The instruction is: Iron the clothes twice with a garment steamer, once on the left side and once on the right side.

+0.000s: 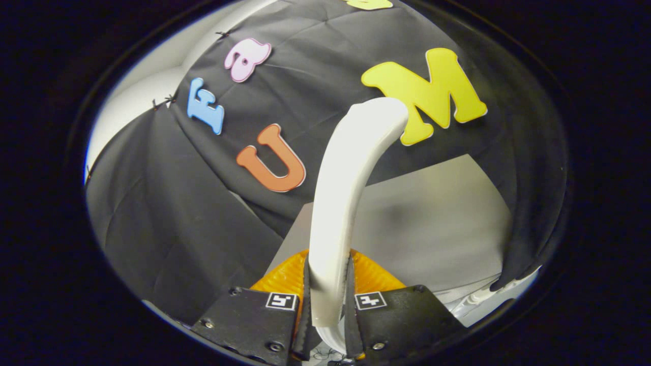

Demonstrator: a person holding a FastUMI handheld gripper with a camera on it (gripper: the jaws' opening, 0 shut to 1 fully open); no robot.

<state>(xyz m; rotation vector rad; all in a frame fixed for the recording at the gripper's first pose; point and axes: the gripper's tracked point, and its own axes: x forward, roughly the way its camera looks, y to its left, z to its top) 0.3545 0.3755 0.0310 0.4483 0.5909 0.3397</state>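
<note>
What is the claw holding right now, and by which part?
The claw is shut on a curved white plastic steamer handle, gripping its lower end, with an orange part just beyond the fingers.

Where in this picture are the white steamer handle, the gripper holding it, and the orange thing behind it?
steamer handle (346, 193), gripper view, middle of its curved white shaft.
gripper (328, 284), gripper view, between the fingertips clamped on the handle.
orange thing (374, 277), gripper view, ribbed surface beside the handle.
</note>
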